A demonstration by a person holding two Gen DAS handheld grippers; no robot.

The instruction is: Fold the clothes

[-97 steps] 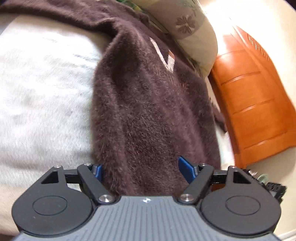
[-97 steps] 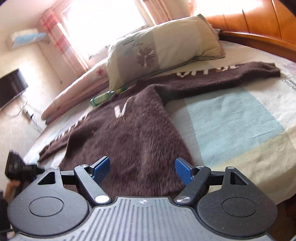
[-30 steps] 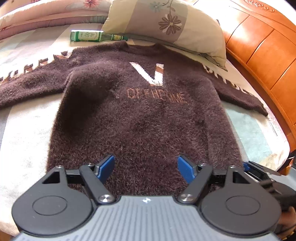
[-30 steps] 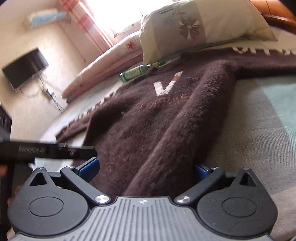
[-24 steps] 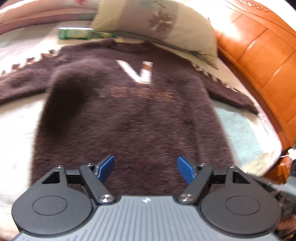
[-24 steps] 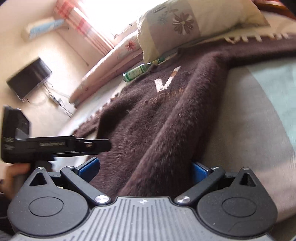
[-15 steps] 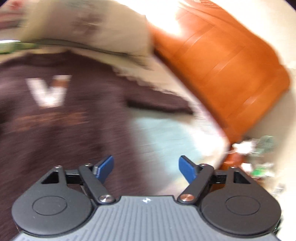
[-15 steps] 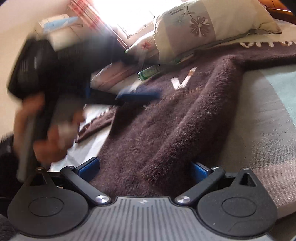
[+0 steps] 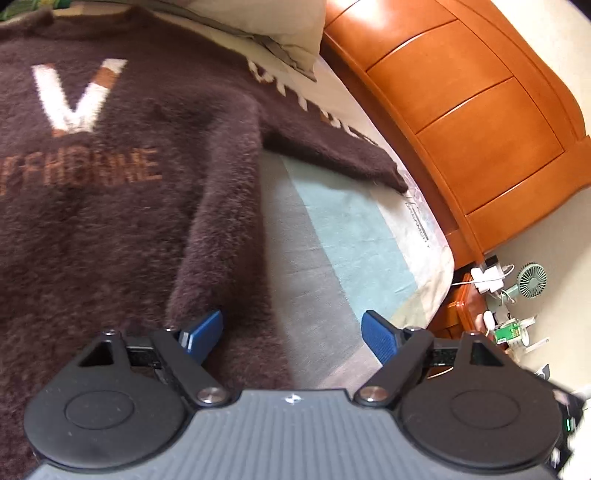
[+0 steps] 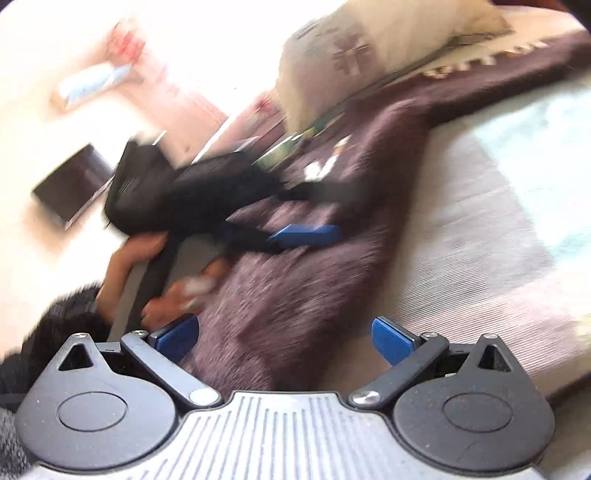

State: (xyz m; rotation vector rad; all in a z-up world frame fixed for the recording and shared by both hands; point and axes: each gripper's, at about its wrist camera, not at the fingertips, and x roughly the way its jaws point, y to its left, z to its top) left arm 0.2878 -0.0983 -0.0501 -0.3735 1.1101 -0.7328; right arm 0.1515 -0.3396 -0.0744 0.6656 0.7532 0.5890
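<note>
A: Where's the sweater (image 9: 110,206)?

B: Spread flat on the bed (image 9: 332,236), collar toward the pillow (image 9: 280,22); one sleeve (image 9: 332,147) runs to the bed's right edge, by the headboard (image 9: 461,122).

A: The left gripper (image 9: 293,334)?

B: Fingers apart, clamped on nothing; the left one touches the sweater's raised side fold, the right one hangs over bare sheet.

A: And the right gripper (image 10: 286,338)?

B: Fingers apart too, over the sweater's lower right part; the view is blurred, with the left hand (image 10: 147,280) at its left.
</note>
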